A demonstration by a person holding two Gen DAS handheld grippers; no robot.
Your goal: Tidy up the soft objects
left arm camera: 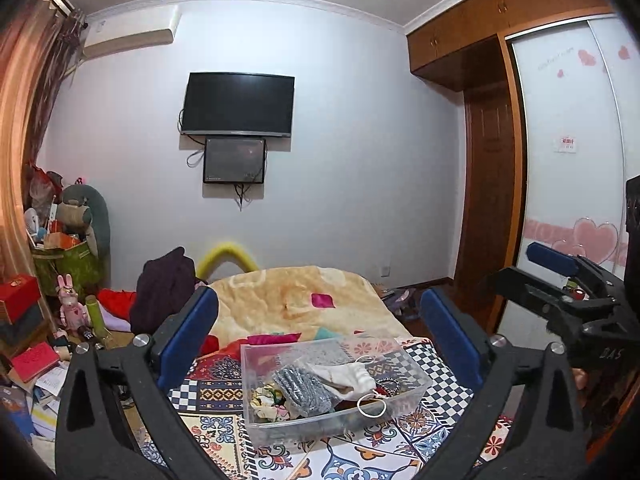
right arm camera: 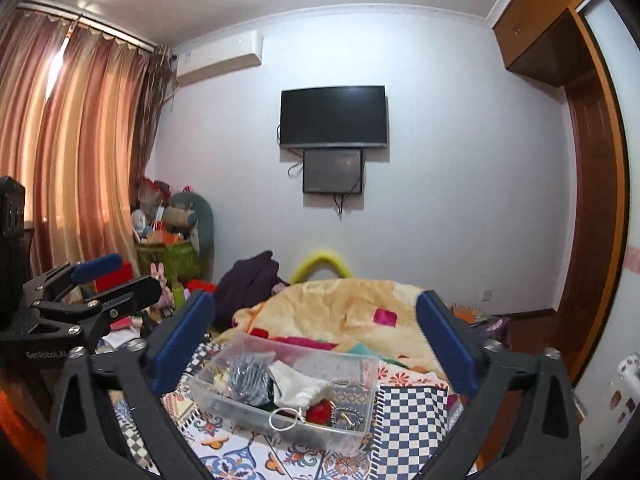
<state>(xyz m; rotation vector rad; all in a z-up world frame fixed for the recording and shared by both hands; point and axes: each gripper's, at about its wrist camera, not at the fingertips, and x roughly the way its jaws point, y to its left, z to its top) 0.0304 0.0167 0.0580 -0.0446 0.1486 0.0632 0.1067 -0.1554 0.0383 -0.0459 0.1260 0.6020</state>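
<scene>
Blue pads: the left gripper (left arm camera: 320, 336) stands wide apart with nothing between its fingers; the right gripper (right arm camera: 316, 340) is just as wide and holds nothing.
Position: both hover above the near end of the bed, a clear plastic bin (left arm camera: 416, 394) between and below each pair of fingers.
Contents: grey knitted piece (left arm camera: 304, 390), white cloth pouch (left arm camera: 352, 376) with metal rings (left arm camera: 372, 406), floral fabric (left arm camera: 266, 400), something red (right arm camera: 320, 410).
Handling: judged light, limp and easily bunched; the cloth should not slip, the rings may snag.
Grip: pinch a raised fold of the grey knit or the pouch body, not the rings.
Bin: thin-walled, likely to slide on the patterned bedspread (left arm camera: 224, 432).
</scene>
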